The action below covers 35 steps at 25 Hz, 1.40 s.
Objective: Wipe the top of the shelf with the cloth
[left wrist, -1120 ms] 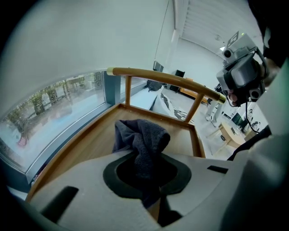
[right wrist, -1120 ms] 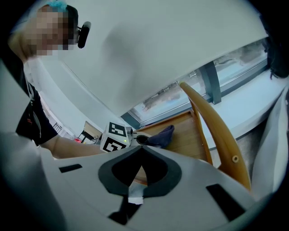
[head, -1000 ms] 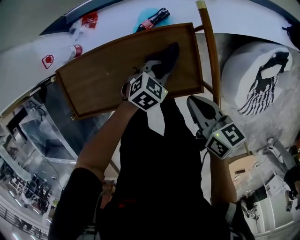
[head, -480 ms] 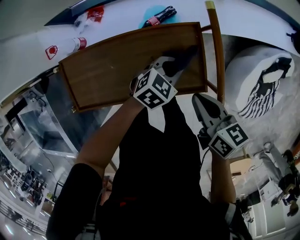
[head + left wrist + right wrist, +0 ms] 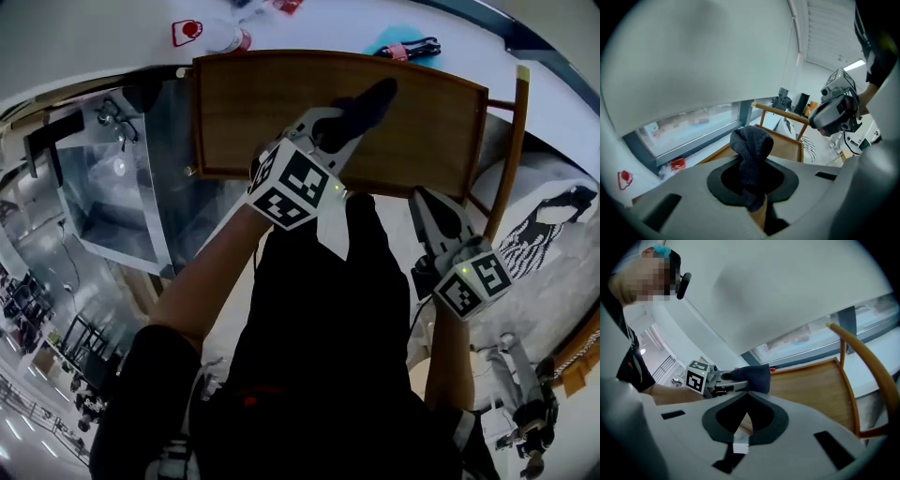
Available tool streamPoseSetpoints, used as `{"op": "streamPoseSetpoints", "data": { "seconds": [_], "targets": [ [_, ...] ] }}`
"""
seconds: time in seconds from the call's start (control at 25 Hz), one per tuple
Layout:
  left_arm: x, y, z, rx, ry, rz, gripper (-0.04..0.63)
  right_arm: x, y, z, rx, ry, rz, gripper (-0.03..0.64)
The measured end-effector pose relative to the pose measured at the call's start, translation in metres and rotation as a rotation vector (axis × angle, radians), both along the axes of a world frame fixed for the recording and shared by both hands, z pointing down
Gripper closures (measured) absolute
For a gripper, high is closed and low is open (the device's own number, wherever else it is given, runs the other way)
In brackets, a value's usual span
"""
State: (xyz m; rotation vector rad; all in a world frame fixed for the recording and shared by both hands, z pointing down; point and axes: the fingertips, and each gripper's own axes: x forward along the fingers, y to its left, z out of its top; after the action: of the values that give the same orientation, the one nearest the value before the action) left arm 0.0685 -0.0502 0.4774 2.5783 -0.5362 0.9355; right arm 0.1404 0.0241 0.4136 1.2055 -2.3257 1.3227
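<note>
The brown wooden shelf top (image 5: 253, 112) fills the upper middle of the head view. A dark cloth (image 5: 364, 105) lies on it right of centre, toward the back edge, and my left gripper (image 5: 349, 122) is shut on it. In the left gripper view the cloth (image 5: 751, 150) bulges up out of the jaws, with the shelf wood (image 5: 787, 145) beyond. My right gripper (image 5: 427, 199) hangs shut and empty off the shelf's front right corner. The right gripper view shows its jaws (image 5: 745, 420) pressed together, and the left gripper's cloth (image 5: 755, 377) over the shelf (image 5: 811, 385).
On the white sill behind the shelf are a red-and-white bottle (image 5: 225, 39) and a teal pad with a dark item (image 5: 403, 47). A curved wooden chair rail (image 5: 506, 159) and a white striped cushion (image 5: 553, 225) stand to the right. A glass case (image 5: 112, 197) stands to the left.
The head view has swung round. My left gripper slid the cloth toward the shelf's right end and now holds it nearer the middle. The right gripper stayed shut beside the front right corner.
</note>
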Motion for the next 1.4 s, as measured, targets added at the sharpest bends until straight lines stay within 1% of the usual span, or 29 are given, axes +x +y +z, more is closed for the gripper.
{"op": "streamPoseSetpoints", "data": {
  "seconds": [0.2,0.4,0.56,0.72,0.84,0.96,1.16,1.4],
  "targets": [
    [-0.105,0.005,0.005,-0.016,-0.063,-0.143,0.540,-0.061,-0.006,0.001,-0.008,-0.003,-0.106,0.612],
    [-0.195,0.020,0.012,-0.016,-0.126,-0.243,0.540,-0.122,-0.004,0.004,-0.016,-0.006,-0.184,0.612],
    [-0.245,0.034,0.020,0.004,-0.196,-0.304,0.540,-0.160,-0.001,0.002,-0.022,0.000,-0.252,0.612],
    [-0.280,0.046,0.030,0.004,-0.249,-0.352,0.540,-0.185,0.002,0.002,-0.030,0.017,-0.306,0.612],
    [-0.293,0.055,0.041,-0.003,-0.285,-0.355,0.540,-0.193,0.004,0.004,-0.037,0.029,-0.324,0.612],
    [-0.292,0.065,0.055,-0.028,-0.300,-0.333,0.540,-0.196,0.007,0.006,-0.040,0.038,-0.331,0.612],
    [-0.268,0.081,0.079,-0.073,-0.313,-0.247,0.540,-0.186,0.011,0.009,-0.049,0.041,-0.319,0.613],
    [-0.238,0.092,0.102,-0.118,-0.337,-0.154,0.540,-0.158,0.015,0.011,-0.058,0.046,-0.271,0.612]
  ]
}}
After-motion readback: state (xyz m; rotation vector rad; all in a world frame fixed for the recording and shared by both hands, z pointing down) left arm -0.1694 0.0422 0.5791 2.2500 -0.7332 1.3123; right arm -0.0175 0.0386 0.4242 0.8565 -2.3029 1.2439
